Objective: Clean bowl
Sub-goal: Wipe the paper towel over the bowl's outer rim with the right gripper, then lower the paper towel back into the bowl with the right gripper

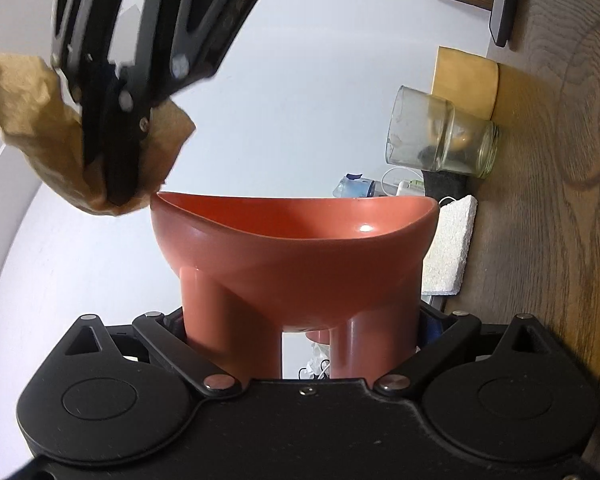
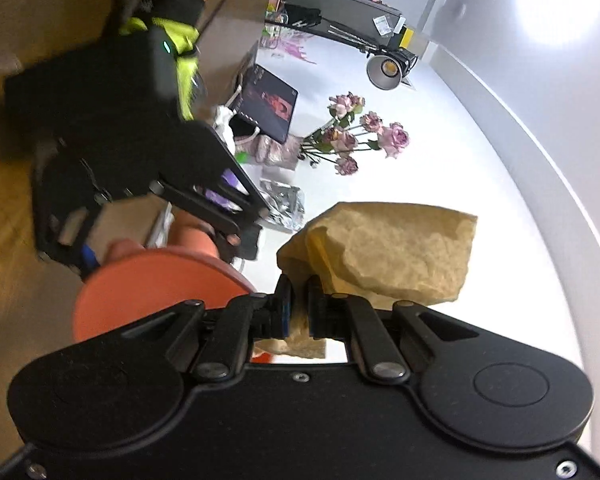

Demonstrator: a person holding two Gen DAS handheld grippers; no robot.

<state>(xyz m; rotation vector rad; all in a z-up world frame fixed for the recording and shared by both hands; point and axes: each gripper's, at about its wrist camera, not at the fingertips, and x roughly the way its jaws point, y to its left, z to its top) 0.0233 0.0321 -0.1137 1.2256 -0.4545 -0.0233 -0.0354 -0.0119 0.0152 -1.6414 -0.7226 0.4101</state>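
Note:
In the left wrist view a terracotta-red bowl (image 1: 300,248) on thick legs fills the centre. My left gripper (image 1: 300,320) is shut on its legs and holds it off the table. My right gripper (image 1: 120,196) hangs just beyond the bowl's left rim, shut on a crumpled brown paper towel (image 1: 24,100). In the right wrist view the paper towel (image 2: 392,248) bulges out past the right gripper (image 2: 300,292), whose jaws pinch its lower fold. The bowl (image 2: 152,284) sits left of it, held by the left gripper (image 2: 160,248). The bowl's inside looks smooth and shiny.
An empty glass jar (image 1: 440,136), a white foam block (image 1: 448,248) and a light wooden board (image 1: 464,76) stand on the wooden table (image 1: 560,200). A gloved hand (image 2: 176,32) holds the left gripper. Dried pink flowers (image 2: 356,136) and a lamp (image 2: 384,68) lie farther off.

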